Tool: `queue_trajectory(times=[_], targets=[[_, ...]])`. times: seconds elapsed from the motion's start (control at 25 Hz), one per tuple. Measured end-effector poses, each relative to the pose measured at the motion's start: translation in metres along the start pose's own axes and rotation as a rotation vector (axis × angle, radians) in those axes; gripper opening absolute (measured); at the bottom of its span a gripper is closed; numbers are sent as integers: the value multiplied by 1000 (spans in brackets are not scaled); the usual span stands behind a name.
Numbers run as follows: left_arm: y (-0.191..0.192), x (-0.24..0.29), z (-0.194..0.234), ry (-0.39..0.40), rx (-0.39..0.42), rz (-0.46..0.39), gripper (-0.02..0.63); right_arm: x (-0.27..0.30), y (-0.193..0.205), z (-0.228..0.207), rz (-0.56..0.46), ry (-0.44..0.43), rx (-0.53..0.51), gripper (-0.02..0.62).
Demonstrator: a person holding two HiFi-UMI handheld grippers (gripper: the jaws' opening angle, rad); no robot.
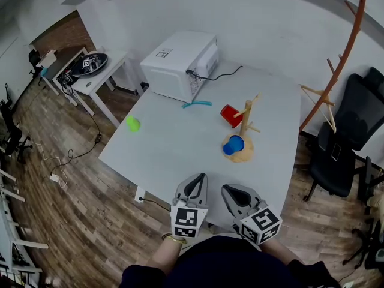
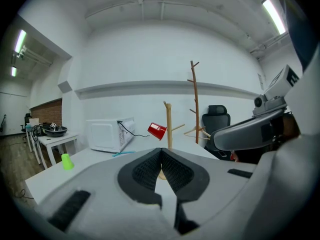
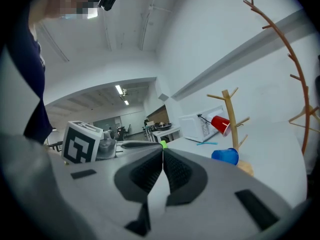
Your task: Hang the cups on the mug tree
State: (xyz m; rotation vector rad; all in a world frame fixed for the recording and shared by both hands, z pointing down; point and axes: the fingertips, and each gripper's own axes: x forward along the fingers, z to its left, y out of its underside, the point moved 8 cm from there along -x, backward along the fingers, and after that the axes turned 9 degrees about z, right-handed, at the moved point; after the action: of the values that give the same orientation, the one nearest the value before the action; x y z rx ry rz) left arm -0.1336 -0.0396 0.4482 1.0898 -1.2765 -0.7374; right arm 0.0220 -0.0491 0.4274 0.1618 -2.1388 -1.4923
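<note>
One tapered red cup [image 1: 230, 115] hangs on the wooden mug tree [image 1: 246, 126].

Bright ceiling light, perhaps fisheye-warped edges

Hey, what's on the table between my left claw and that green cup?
Nothing. In the head view, only bare white table stretches from the shut left claw to the green cup.

Counter [image 1: 174, 155]: microwave [image 1: 180, 65] at 11 o'clock, far edge; mug tree [image 1: 246, 125] at 3 o'clock, hung cup [image 1: 230, 115] on its left peg, second cup [image 1: 234, 144] at its base; lone cup [image 1: 132, 123] at 9 o'clock.
</note>
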Motion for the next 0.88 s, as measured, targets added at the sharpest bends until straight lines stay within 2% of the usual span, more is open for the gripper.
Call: queue_trajectory(times=[0.44,0.88], targets=[[0,-3,19,2,-4,-18,20,21,-5,5,11,-11,-23,29],[13,-9,88,2,6,9,20,78,-14,30,-14,20,-4,29]])
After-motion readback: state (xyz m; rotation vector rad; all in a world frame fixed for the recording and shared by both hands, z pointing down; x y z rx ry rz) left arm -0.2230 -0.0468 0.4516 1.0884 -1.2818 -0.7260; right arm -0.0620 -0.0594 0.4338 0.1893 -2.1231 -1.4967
